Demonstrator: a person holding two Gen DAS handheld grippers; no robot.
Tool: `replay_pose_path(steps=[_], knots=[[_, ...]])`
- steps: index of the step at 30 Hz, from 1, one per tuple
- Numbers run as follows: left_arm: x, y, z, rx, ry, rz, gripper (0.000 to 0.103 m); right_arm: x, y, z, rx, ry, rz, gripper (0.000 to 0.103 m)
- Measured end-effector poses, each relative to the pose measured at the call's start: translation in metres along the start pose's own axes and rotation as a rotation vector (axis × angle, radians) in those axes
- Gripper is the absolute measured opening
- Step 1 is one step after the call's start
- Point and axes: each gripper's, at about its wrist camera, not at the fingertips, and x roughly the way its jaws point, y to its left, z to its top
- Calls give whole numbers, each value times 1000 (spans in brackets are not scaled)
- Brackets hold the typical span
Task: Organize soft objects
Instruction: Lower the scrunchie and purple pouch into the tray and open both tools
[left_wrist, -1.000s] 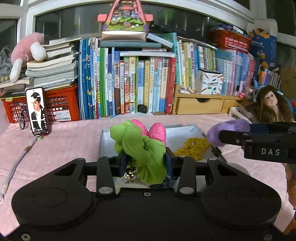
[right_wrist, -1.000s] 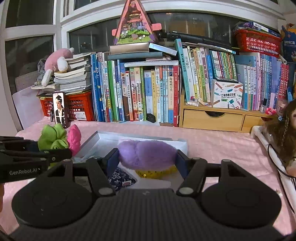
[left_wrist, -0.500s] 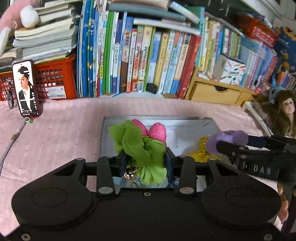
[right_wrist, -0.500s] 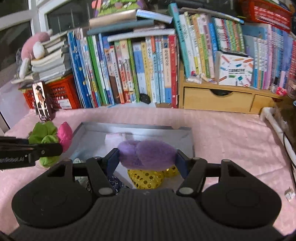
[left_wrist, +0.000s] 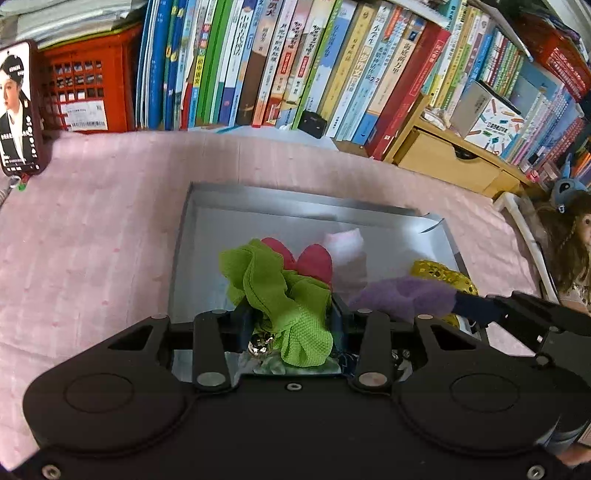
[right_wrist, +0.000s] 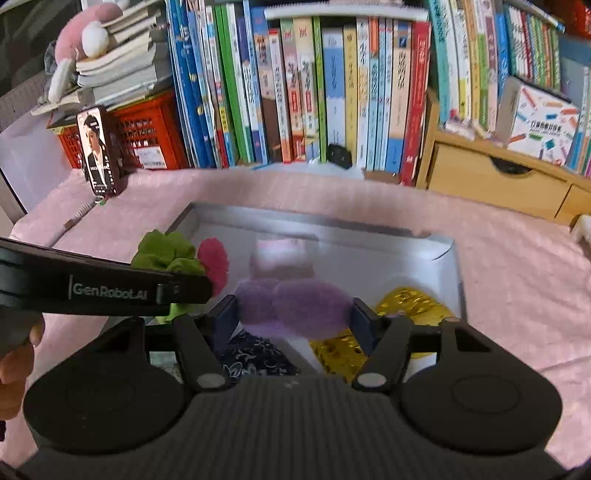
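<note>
Both scrunchies (left_wrist: 288, 295) (right_wrist: 291, 302) now lower over box (left_wrist: 306, 205).

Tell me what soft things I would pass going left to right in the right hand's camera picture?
Green scrunchie → pink heart piece → purple fluffy scrunchie held in the right gripper → gold sequin scrunchie.

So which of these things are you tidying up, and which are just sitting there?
Part of the tidying:
- green and pink scrunchie, in the left gripper
- purple fluffy scrunchie, in the right gripper
- grey box
- gold scrunchie

Just sitting there:
- books
- phone
- red crate
- doll
</note>
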Motion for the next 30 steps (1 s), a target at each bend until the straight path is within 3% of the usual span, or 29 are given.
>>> replay_pose_path(steps=[10,19,23,30], knots=[[14,12,1,-28,24,-20,40,19,1,-3,-3,74,-1,67],[13,10,-1,-7,19,-12,44,20,3,-2,-11,85,3,68],[9,10,-3,-7,17,-10,48,17,2,-3,-10,75,2,78],[-4,11,-9,-10,6,-11,59,8,4,-4,-18,55,3,82]])
